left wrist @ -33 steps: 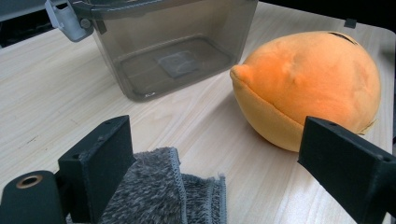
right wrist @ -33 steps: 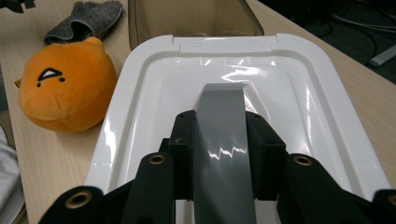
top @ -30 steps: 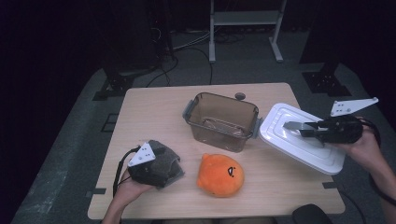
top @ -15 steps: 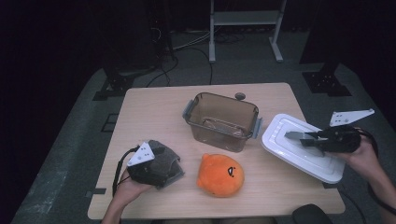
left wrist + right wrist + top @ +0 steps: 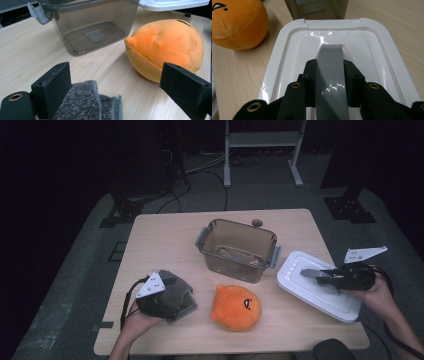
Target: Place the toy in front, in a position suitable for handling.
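Lid [image 5: 287,65] handle [image 5: 331,75] part hidden, cloth [image 5: 85,105] cut off

Lid [image 5: 320,287] right of container [image 5: 237,249]; plush toy [image 5: 236,307] in front.

Left hand-held gripper [image 5: 167,295] resting low, jaws wide apart, right hand-held gripper [image 5: 320,276] level, jaws clamped.

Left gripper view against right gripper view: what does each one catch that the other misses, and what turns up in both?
The left one has a grey fuzzy cloth lying between wide-apart black jaws. The right one has a grey handle on the white lid, clamped between the right hand-held gripper's jaws. Both share the orange plush toy, the brown clear tub, the white lid and the wooden table.
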Demonstrator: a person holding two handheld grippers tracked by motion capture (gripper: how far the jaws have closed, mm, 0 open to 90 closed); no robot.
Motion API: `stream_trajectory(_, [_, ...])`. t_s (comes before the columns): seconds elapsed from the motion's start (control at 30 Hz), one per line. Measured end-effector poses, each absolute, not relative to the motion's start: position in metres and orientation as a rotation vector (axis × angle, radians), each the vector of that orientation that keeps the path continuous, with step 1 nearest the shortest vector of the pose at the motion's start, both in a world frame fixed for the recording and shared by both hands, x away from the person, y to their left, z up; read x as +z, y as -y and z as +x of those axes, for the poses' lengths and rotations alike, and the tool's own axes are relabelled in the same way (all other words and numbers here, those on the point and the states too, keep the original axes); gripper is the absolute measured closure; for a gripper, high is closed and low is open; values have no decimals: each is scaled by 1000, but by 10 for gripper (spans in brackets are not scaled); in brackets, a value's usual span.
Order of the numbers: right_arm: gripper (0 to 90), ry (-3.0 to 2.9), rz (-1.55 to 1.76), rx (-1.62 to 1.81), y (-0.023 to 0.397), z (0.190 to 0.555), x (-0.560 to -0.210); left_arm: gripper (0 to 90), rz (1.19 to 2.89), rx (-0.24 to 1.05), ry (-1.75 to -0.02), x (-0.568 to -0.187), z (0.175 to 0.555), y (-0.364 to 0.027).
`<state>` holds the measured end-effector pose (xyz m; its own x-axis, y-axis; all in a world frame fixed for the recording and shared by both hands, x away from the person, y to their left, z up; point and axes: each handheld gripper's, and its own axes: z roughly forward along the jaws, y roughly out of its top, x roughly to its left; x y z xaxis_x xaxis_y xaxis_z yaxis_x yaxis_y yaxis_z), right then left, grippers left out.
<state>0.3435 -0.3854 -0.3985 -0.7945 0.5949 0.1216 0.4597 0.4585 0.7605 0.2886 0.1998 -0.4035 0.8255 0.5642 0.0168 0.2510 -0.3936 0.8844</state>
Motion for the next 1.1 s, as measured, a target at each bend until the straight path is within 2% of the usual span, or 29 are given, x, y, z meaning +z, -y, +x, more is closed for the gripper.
stream_trajectory(1.1, [657, -2568, 964, 1295, 361, 347, -448, 92, 1979, 400, -609, -401, 288, -205])
